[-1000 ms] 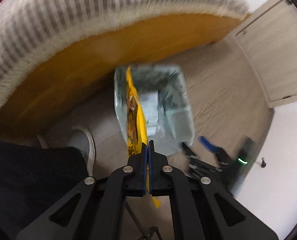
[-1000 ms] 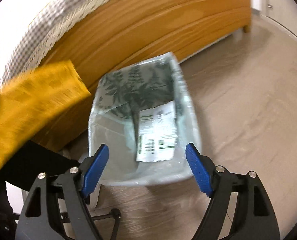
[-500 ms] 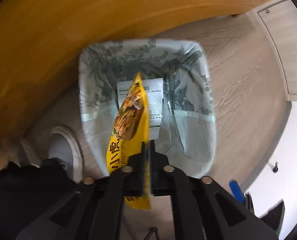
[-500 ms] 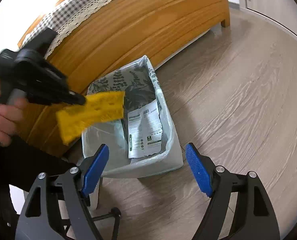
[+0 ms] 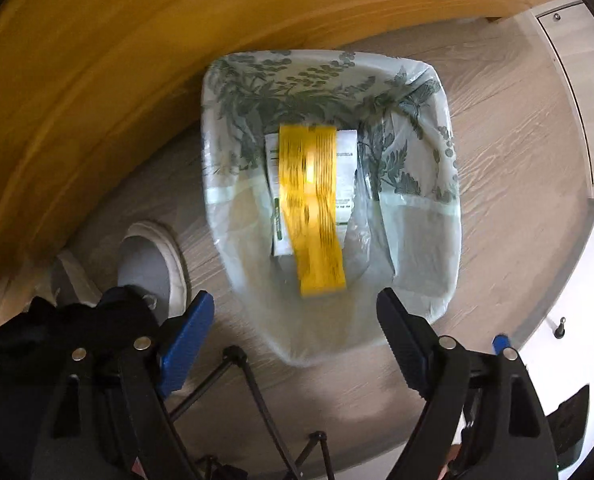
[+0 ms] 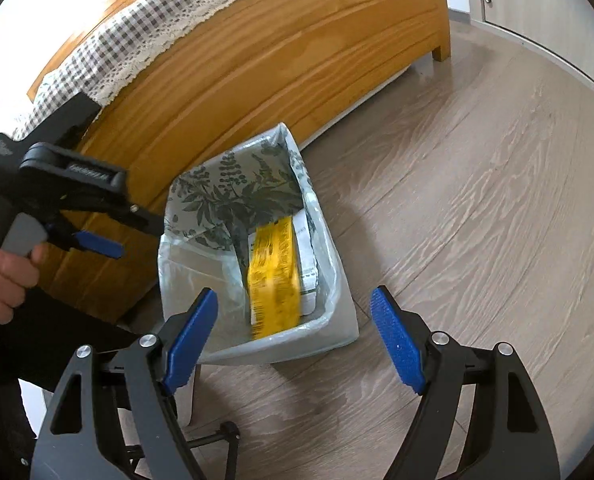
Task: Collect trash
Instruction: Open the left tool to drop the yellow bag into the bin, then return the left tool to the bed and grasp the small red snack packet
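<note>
- Left gripper (image 5: 295,334) points almost straight down over the bin, its jaws opening wide with nothing pressed between the blue pads (image 5: 185,340).
- Right gripper (image 6: 295,338) hangs beside it, jaws spread wide and empty, aimed at the bin's near edge.
- Yellow wrapper (image 5: 311,208) is clear of both grippers and inside the bin (image 5: 453,216); it shows as a long, flat, bright yellow strip with dark print, smeared by motion blur, so its lettering cannot be read.
- White paper slip (image 5: 347,176) with printed lines lies under the wrapper, showing on both sides of it.
- Bin liner (image 5: 257,92) is pale, thin plastic with a grey-green leaf pattern, folded over the rim.
- Bin stands on the wood-look floor (image 6: 477,200), just beside a honey-coloured wooden bed frame (image 6: 257,60) draped with a checked, lace-edged cloth (image 6: 145,28).
- One grey shoe (image 5: 149,264) is on the floor near the bin.
</note>
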### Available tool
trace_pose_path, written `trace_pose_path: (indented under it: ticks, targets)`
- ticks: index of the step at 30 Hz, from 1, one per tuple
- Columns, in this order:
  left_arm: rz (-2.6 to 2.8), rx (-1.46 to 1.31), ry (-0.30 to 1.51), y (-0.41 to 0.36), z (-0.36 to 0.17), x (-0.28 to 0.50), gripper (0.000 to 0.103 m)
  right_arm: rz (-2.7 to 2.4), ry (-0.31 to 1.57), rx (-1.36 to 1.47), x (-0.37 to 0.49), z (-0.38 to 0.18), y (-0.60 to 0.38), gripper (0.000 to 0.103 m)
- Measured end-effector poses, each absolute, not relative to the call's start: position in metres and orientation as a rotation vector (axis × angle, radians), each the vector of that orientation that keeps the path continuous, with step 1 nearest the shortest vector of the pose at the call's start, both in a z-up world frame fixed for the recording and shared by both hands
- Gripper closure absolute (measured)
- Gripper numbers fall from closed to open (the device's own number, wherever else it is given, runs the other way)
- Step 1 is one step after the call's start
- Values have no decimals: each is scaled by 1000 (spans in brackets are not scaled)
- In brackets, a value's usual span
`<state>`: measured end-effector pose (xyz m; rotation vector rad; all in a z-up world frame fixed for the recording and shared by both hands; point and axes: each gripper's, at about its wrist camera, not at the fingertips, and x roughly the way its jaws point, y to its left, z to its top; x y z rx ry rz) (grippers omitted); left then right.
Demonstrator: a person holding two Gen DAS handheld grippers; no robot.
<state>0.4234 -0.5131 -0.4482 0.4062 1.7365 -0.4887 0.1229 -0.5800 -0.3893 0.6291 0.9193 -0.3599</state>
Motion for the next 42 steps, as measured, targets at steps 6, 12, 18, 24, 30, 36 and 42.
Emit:
trace_pose_path:
  ticks: [6, 12, 18, 24, 30, 36, 42]
  targets:
    - [-551, 382, 1703, -497, -417, 402, 22, -371, 929, 604, 129, -367, -577, 27]
    - [-614, 374, 1632, -490, -384, 395, 22, -469, 1010, 550, 145, -337, -580, 27]
    - [-752, 264, 1422, -466, -296, 405, 22, -515, 993, 414, 166, -274, -574, 27]
    - [-805, 175, 1165, -405, -205, 438, 22, -472, 877, 269, 210, -195, -532, 27]
    - [-676, 73, 870, -291, -135, 500, 15, -426, 691, 154, 270, -128, -463, 15]
    - [-392, -226, 836, -123, -134, 620, 14, -285, 594, 53, 346, -94, -375, 15]
    - [-250, -597, 861, 6, -189, 674, 22, -173, 625, 48, 424, -105, -312, 15]
